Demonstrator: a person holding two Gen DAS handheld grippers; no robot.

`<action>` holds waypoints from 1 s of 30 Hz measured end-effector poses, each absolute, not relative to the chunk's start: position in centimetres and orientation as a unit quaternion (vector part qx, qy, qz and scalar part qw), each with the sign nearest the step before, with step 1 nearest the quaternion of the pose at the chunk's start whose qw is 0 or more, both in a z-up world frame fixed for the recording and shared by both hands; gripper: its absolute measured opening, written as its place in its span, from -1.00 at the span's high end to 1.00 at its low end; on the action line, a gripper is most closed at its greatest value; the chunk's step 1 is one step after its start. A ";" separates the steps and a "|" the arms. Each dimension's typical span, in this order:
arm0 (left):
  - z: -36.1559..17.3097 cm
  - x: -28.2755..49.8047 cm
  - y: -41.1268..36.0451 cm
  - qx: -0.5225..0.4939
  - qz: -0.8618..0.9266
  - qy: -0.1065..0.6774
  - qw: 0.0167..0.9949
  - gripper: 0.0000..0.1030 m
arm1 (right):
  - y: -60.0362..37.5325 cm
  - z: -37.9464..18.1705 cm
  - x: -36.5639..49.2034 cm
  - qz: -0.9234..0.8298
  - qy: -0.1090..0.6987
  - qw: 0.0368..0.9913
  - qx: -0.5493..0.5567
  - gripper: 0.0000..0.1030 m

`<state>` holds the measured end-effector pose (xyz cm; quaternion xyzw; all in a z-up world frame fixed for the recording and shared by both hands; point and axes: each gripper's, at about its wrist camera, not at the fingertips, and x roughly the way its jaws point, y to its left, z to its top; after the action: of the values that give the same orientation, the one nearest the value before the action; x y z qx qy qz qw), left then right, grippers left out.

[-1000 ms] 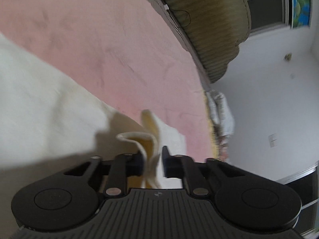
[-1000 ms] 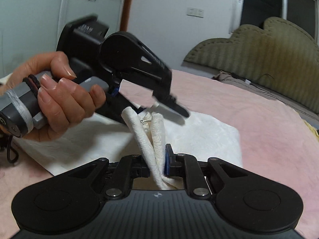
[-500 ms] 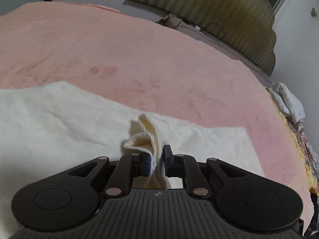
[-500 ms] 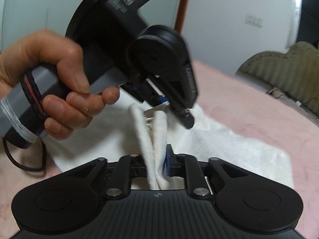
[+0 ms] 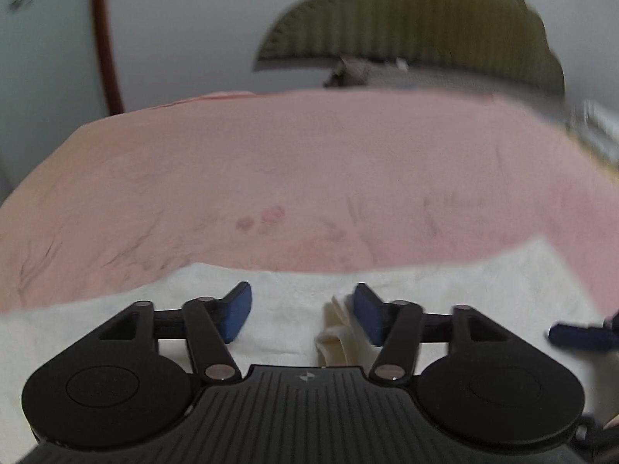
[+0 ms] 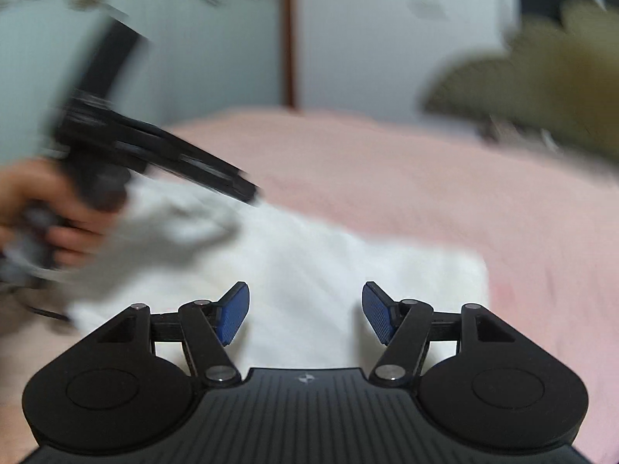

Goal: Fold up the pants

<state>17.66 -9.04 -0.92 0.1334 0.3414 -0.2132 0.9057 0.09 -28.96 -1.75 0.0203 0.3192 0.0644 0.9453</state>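
Lying folded on a pink bedspread (image 5: 309, 178), the white pants (image 5: 445, 294) show a straight far edge and a squared right corner, with bare bedspread beyond on the far and right sides up to the olive headboard (image 5: 418, 19). Left gripper (image 5: 302, 315): jaws apart, having just been opening; a raised cream fold of fabric leans against the right pad, unpinched. Right gripper (image 6: 305, 311): jaws apart, just opened, over flat cloth with nothing between them. A hand (image 6: 42, 212) holds the left gripper, blurred, at left.
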 end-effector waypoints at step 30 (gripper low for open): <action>-1.7 13.2 -0.7 -0.190 -0.301 0.496 0.792 -0.32 | -18.0 -3.3 -2.2 0.137 0.258 0.931 -0.220 0.79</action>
<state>13.24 -0.67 -1.67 -0.1905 0.4963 -0.3012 0.7916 -2.23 -18.02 -3.29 -0.2203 0.2576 0.1371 0.9308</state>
